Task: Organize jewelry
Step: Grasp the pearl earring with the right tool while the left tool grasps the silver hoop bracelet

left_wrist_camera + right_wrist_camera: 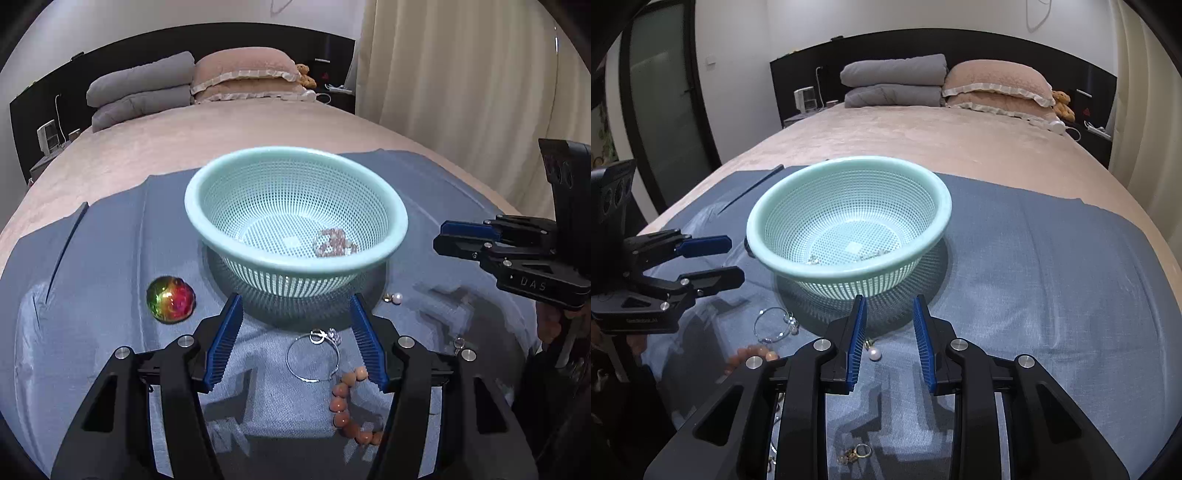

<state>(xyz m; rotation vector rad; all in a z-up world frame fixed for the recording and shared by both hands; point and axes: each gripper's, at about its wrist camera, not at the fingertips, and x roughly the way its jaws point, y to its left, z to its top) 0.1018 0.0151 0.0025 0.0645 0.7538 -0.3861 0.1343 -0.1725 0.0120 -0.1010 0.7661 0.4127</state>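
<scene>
Inside the mint basket (295, 206) lies one pale beaded piece (334, 242). Silver bangle (313, 356), peach bead bracelet (345, 402) and pearl earring (874, 355) remain just before it. Left gripper (295, 343) and right gripper (890, 345) fingers spread, empty.

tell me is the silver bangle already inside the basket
No, the silver bangle lies on the blue cloth in front of the basket, between the open left gripper's fingers.

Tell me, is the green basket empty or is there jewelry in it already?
Not empty. The green basket stands upright on the blue cloth, and a pinkish beaded piece lies on its mesh bottom.
</scene>
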